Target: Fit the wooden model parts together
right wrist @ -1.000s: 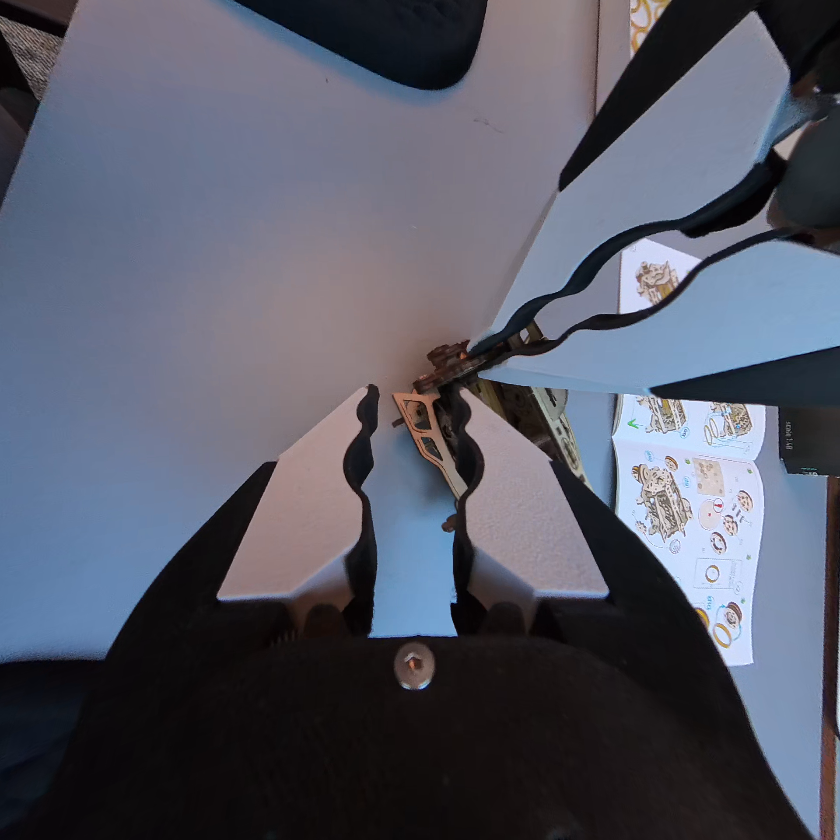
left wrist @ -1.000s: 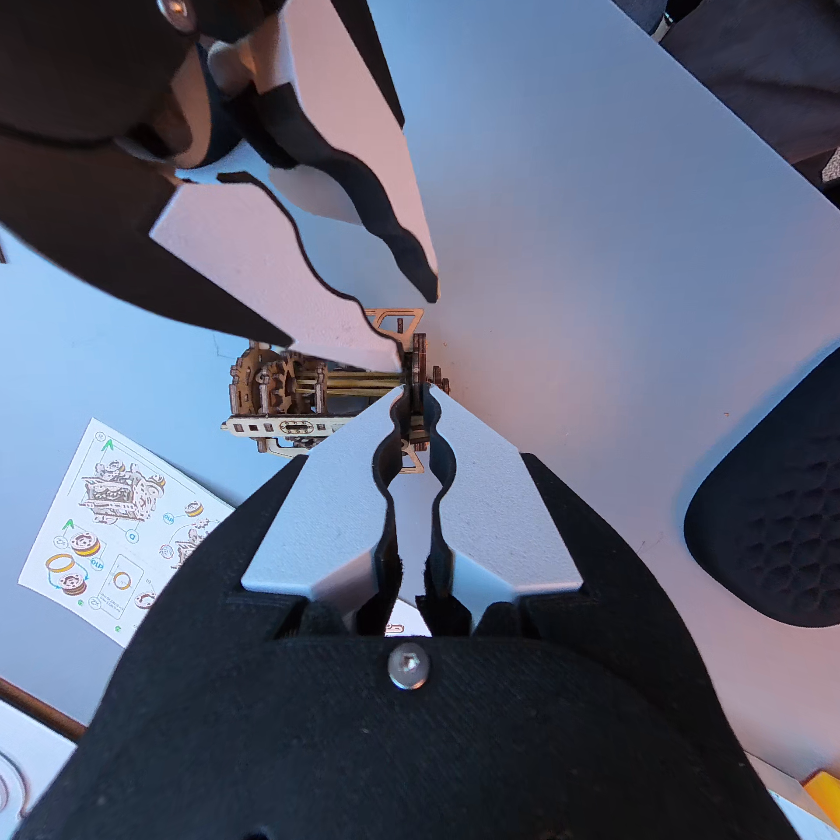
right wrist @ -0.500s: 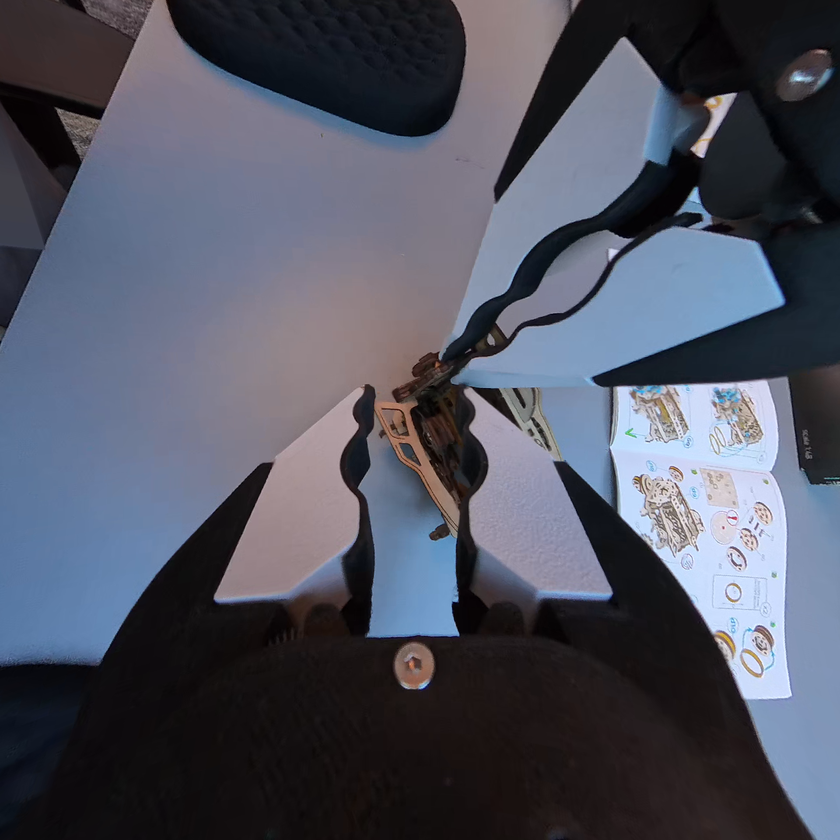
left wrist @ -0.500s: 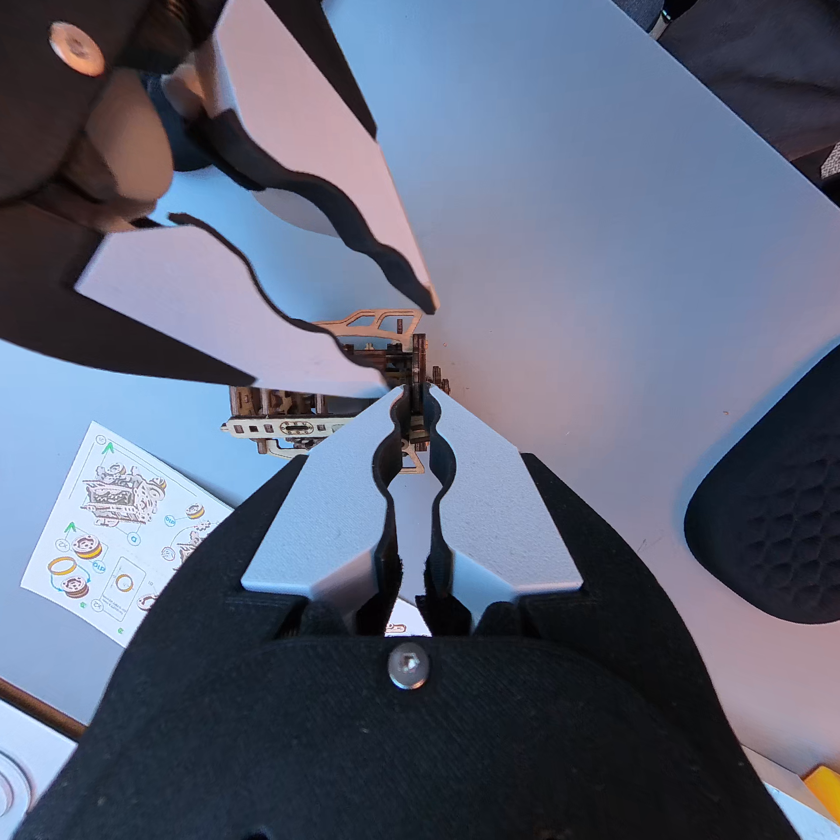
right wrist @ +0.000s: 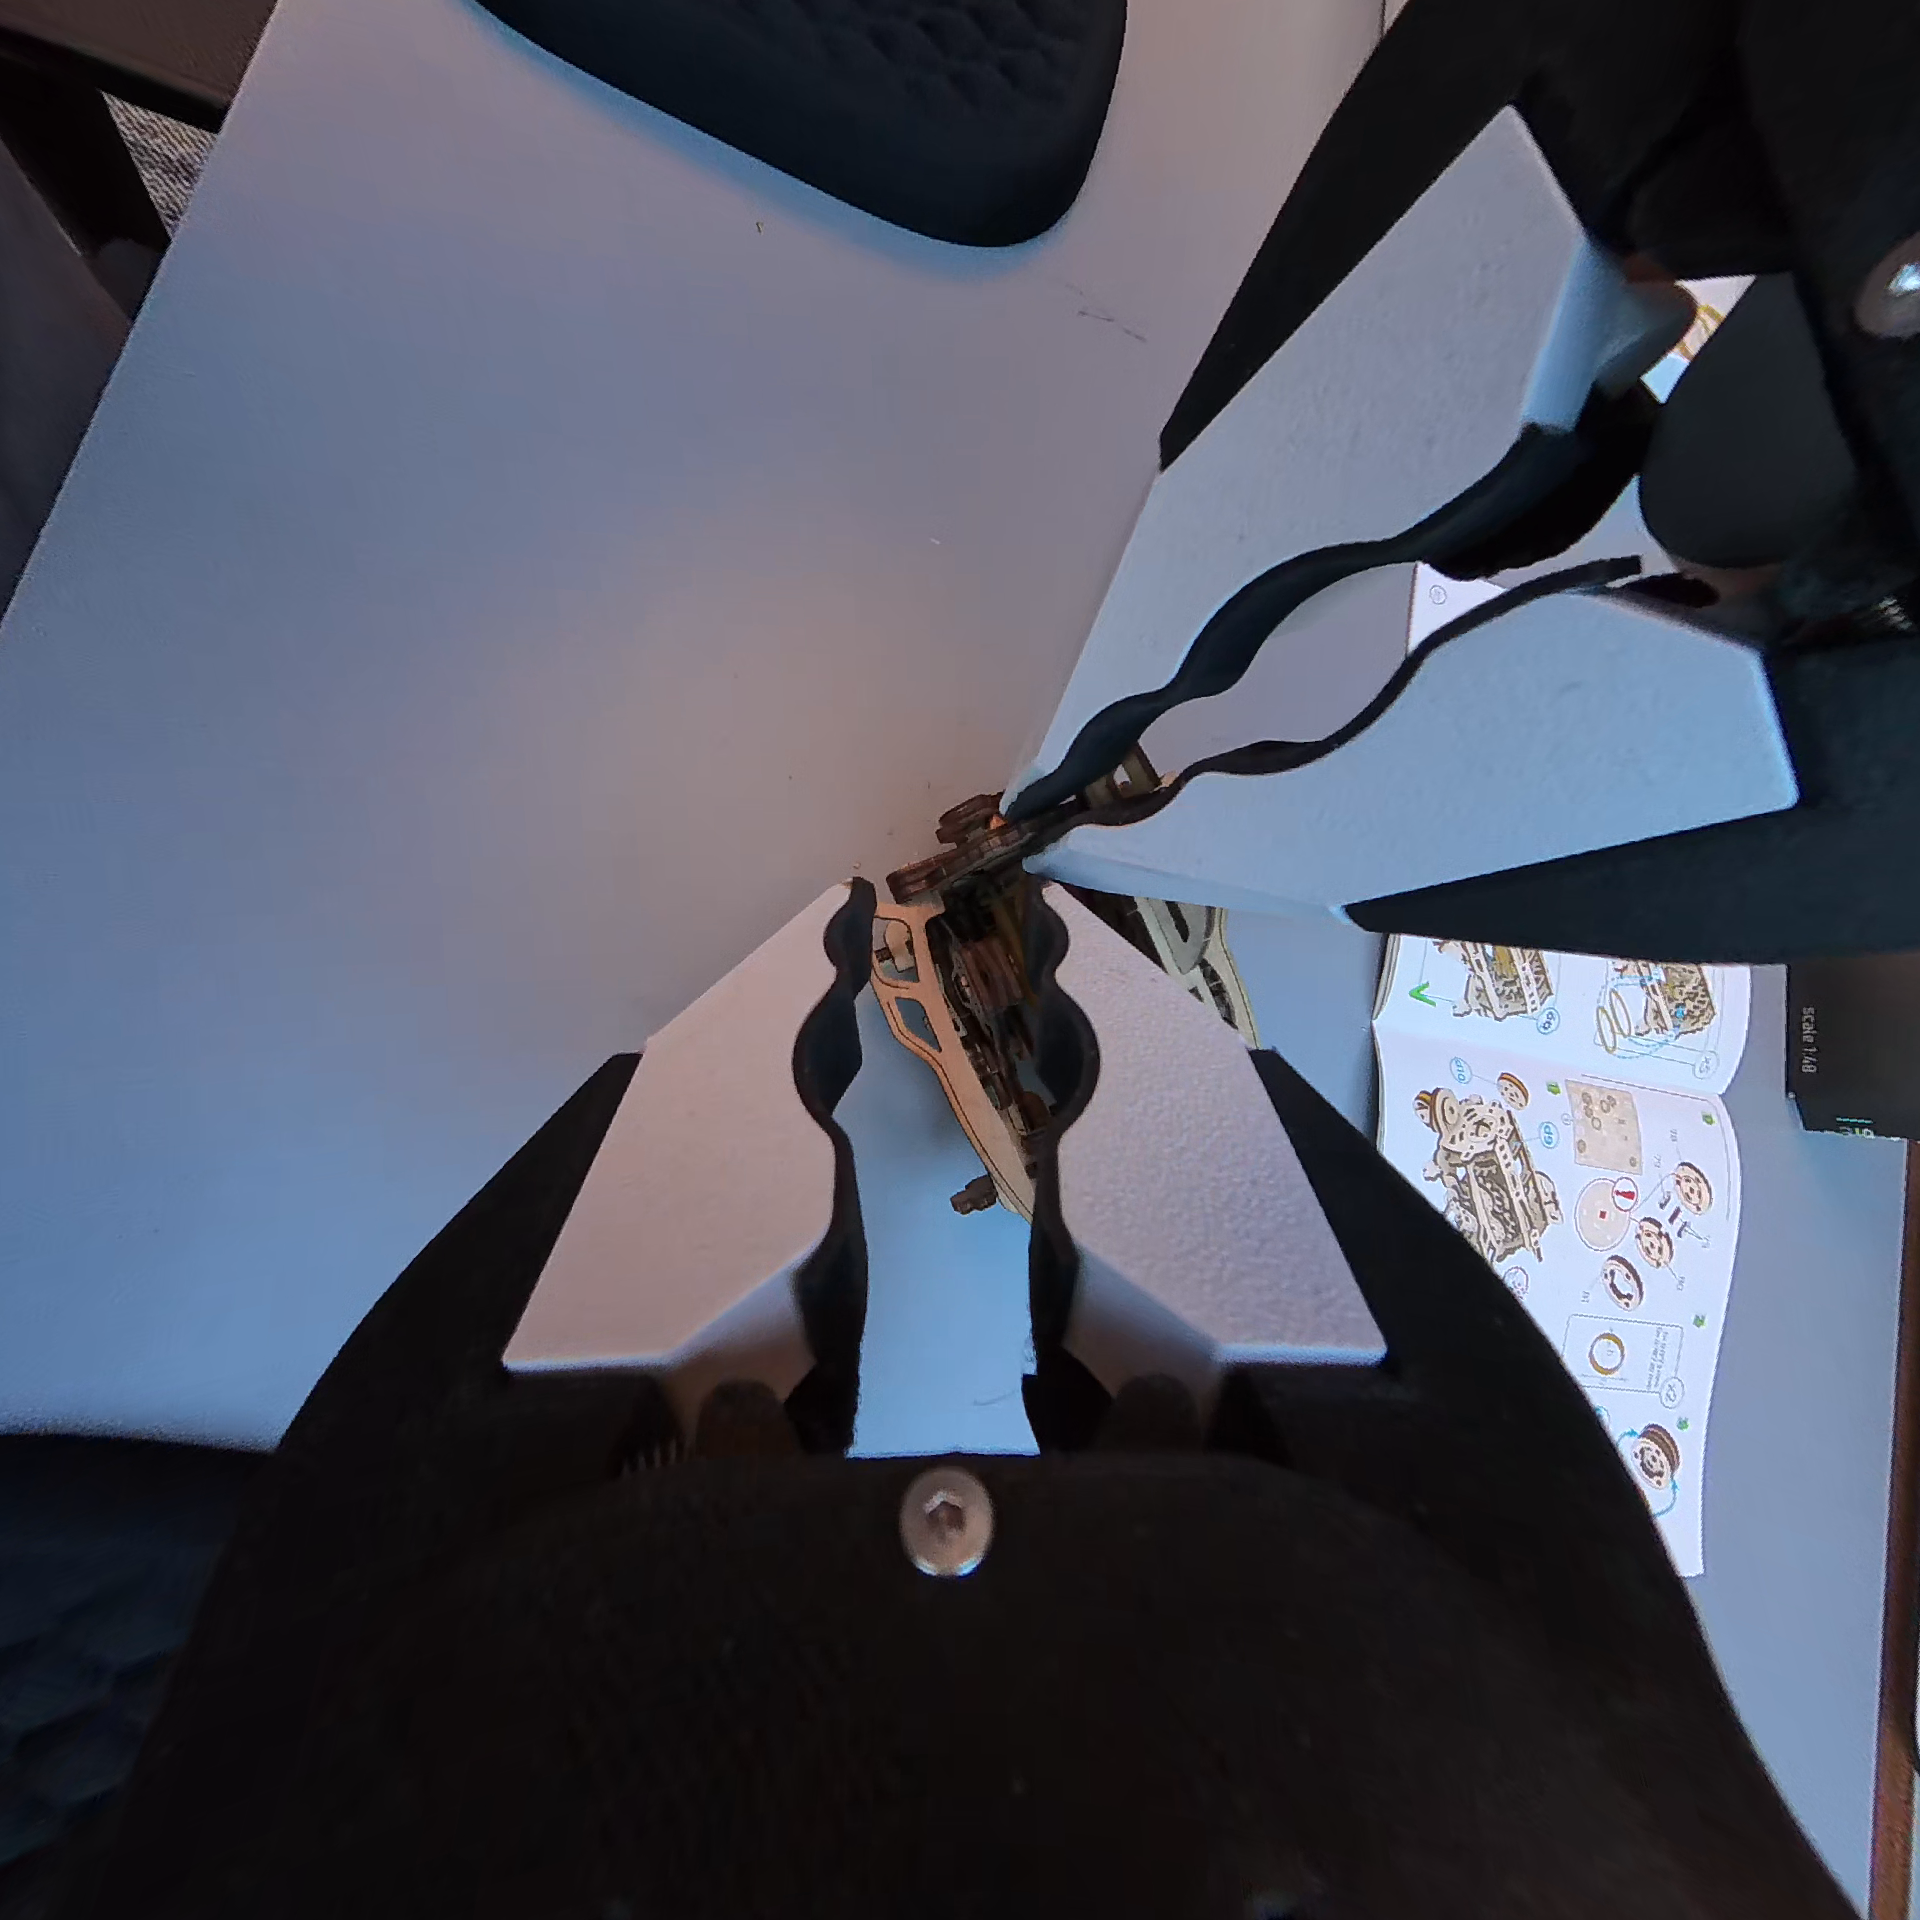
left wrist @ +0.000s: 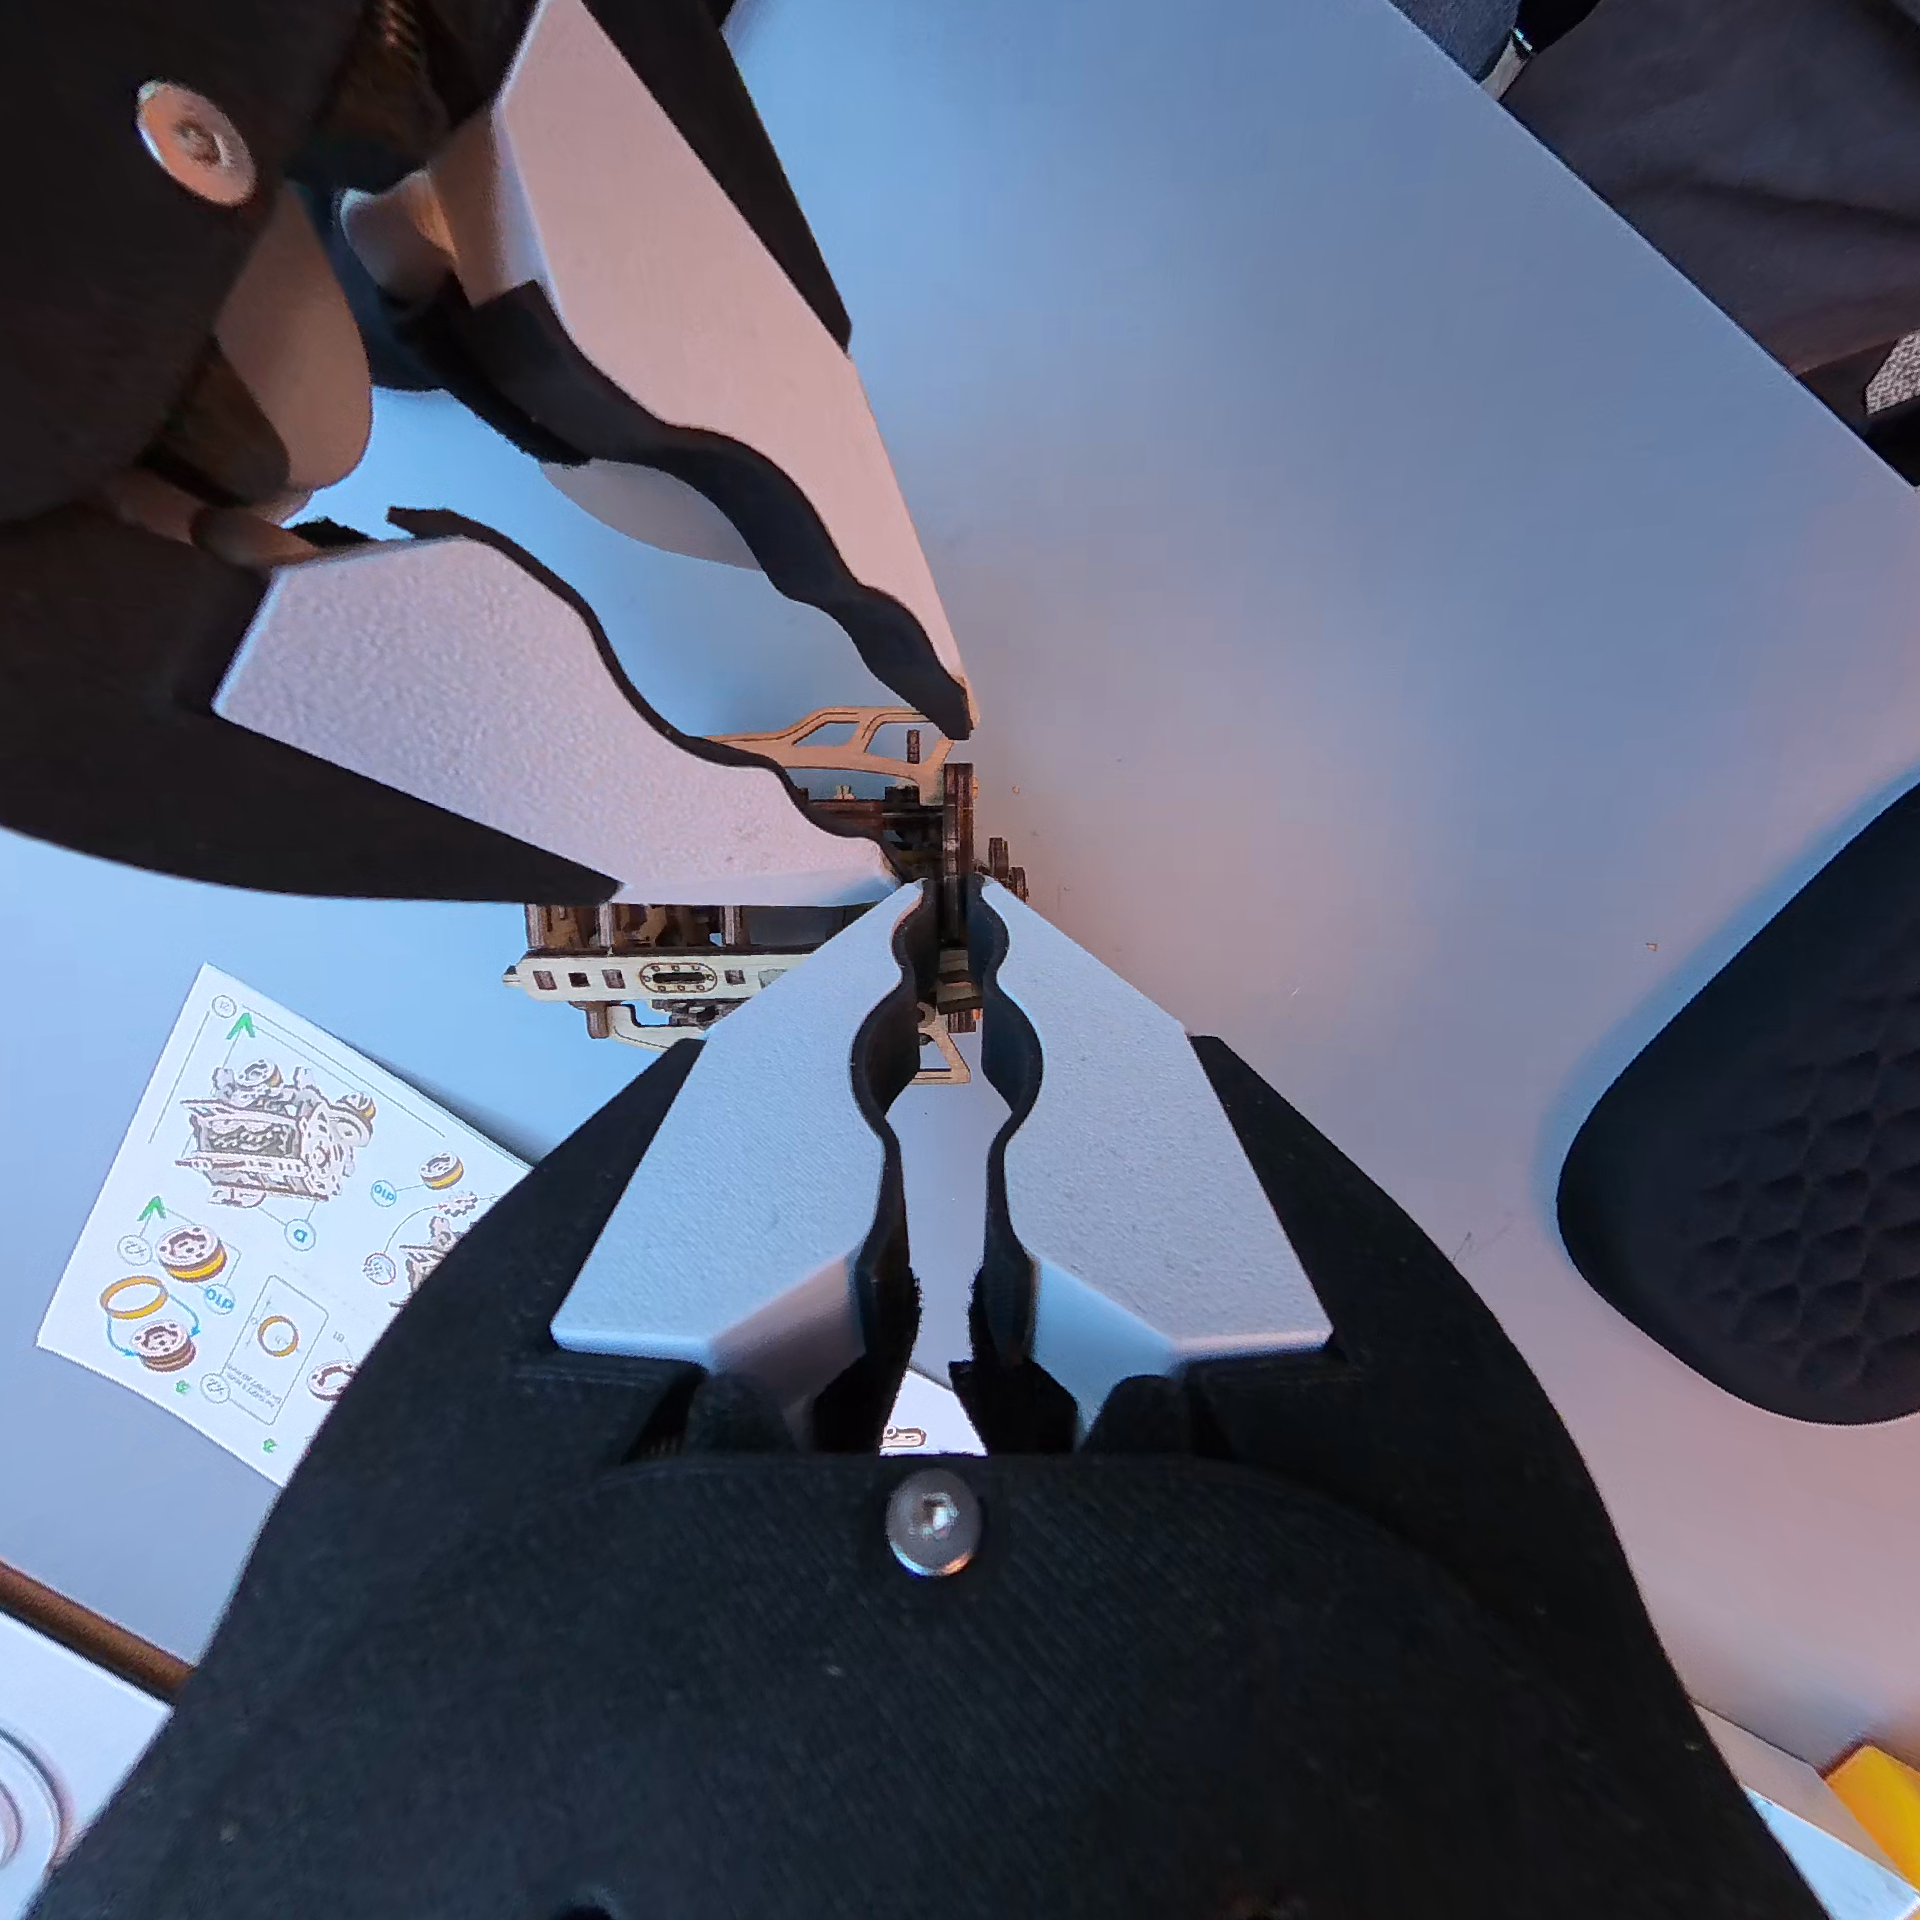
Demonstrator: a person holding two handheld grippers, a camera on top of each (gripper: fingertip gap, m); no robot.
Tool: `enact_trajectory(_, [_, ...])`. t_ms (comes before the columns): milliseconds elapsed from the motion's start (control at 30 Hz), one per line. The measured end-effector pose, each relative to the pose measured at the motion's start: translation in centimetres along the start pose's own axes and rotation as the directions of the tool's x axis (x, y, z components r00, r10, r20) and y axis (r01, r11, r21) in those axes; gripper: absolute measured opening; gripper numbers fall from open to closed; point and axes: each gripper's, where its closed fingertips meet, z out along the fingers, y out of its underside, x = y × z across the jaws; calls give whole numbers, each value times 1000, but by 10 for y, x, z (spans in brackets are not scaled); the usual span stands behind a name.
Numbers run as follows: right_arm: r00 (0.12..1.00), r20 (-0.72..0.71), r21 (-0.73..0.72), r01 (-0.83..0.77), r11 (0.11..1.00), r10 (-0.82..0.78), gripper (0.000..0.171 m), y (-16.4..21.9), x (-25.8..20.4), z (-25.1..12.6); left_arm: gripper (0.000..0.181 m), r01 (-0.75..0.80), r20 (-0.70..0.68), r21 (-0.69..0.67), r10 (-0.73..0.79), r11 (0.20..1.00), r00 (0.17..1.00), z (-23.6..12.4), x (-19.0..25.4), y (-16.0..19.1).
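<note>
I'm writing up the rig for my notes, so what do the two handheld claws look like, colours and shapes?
Both look alike. The left claw and the right claw each have a matte black, grainy-textured body with one silver hex screw in the middle. Two pale grey wedge-shaped fingers taper to points, and their inner edges carry wavy black pads. No cables, sleeves or markings show.
</note>
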Motion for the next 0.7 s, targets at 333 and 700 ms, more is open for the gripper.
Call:
enact_trajectory(333, [1000,2,-7,-7,1000,7,28,1,-2,0,2,3,-2,3,-3,1000,1000,0,0,0])
enact_trajectory(700, [1000,-6,-14,-8,1000,7,28,2,-3,1,2,7,-2,5,-7,1000,1000,0,0,0])
